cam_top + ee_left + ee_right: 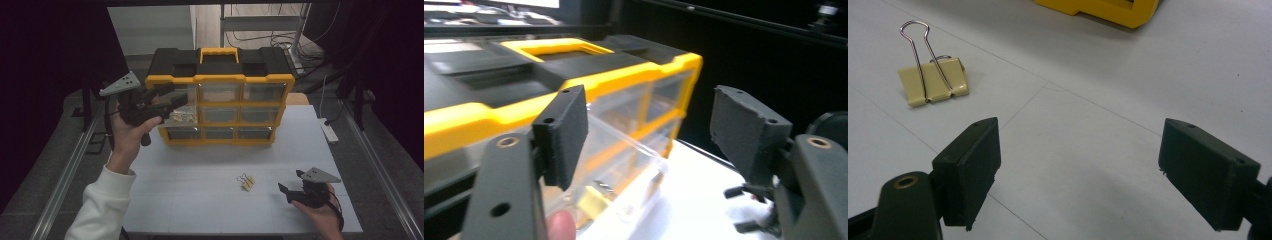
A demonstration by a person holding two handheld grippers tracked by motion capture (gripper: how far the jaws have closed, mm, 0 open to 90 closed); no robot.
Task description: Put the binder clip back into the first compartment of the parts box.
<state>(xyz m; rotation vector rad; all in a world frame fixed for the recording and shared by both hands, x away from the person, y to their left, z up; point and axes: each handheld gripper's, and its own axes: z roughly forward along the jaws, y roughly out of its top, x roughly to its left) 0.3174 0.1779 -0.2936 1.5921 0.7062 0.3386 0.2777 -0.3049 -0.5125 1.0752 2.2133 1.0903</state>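
A yellow and black organizer box with clear drawers stands at the back of the white table. Its left middle drawer is pulled out and has small yellow clips inside. My left gripper is held in the air just above that drawer, jaws apart and empty. In the left gripper view the drawer lies below the open left gripper, with a clip in it. A yellow binder clip lies on the table. My right gripper rests to its right, open; its view shows the clip ahead to the left.
A white power strip lies at the table's right edge. Metal rails run along both sides of the table. Cables and a metal rack stand behind the box. The box's front edge is beyond the right gripper.
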